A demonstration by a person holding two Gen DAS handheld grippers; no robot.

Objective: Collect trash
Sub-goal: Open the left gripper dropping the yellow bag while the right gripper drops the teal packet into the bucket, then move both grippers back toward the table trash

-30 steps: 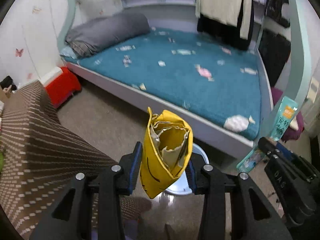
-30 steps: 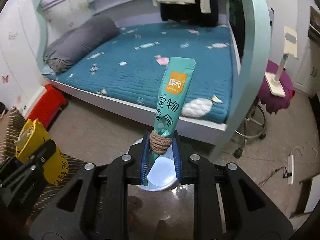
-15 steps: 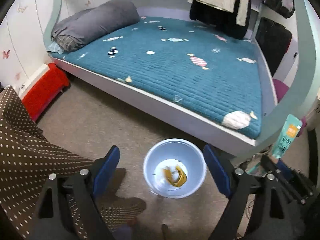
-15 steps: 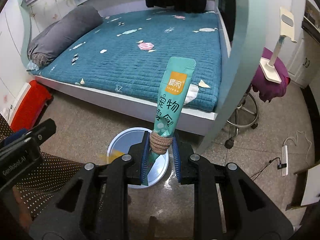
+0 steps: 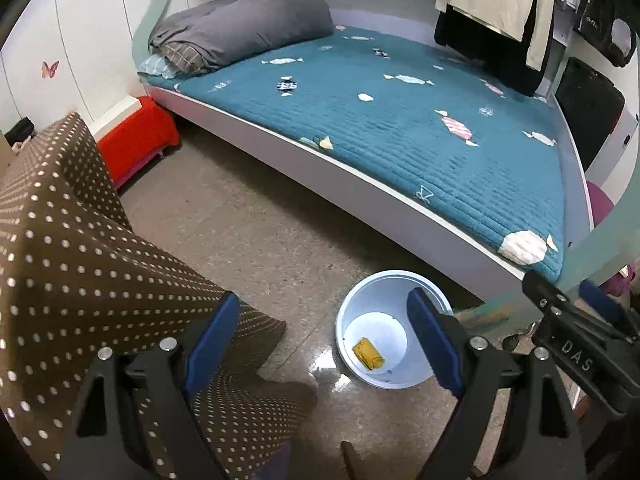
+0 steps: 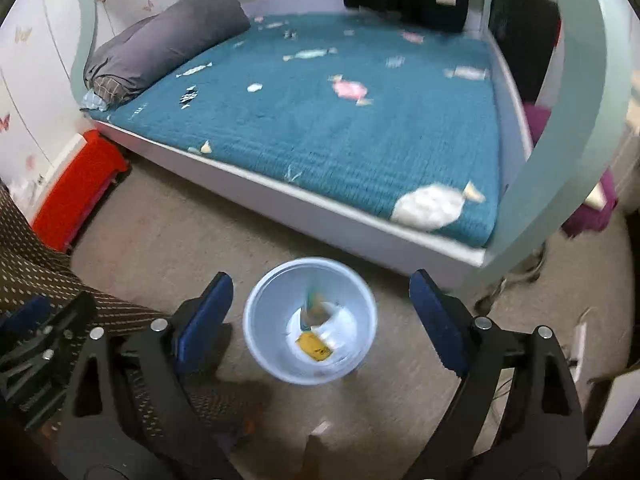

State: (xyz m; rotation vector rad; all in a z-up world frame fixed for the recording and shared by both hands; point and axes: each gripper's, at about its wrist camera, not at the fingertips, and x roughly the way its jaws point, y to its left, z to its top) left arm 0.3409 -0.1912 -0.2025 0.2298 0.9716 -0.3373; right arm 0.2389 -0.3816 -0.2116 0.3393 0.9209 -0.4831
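The bed [image 5: 400,128] fills the room; the bin [image 6: 310,320] stands on the floor just before its edge. Above the bin, the left gripper [image 5: 324,340] gapes empty, and the right gripper [image 6: 320,316] is opening, nothing between its jaws. Inside the bin lie a yellow wrapper [image 6: 314,346] and a blurred teal packet [image 6: 312,304].

A bedroom in someone's home. A low bed [image 5: 400,128] with a teal quilted cover printed with sweets fills most of it, a grey rolled duvet [image 5: 244,28] at its head. Clothes [image 5: 496,8] hang beyond, butterfly stickers [image 5: 50,69] dot the wall, and a red box [image 5: 138,140] sits on the floor.
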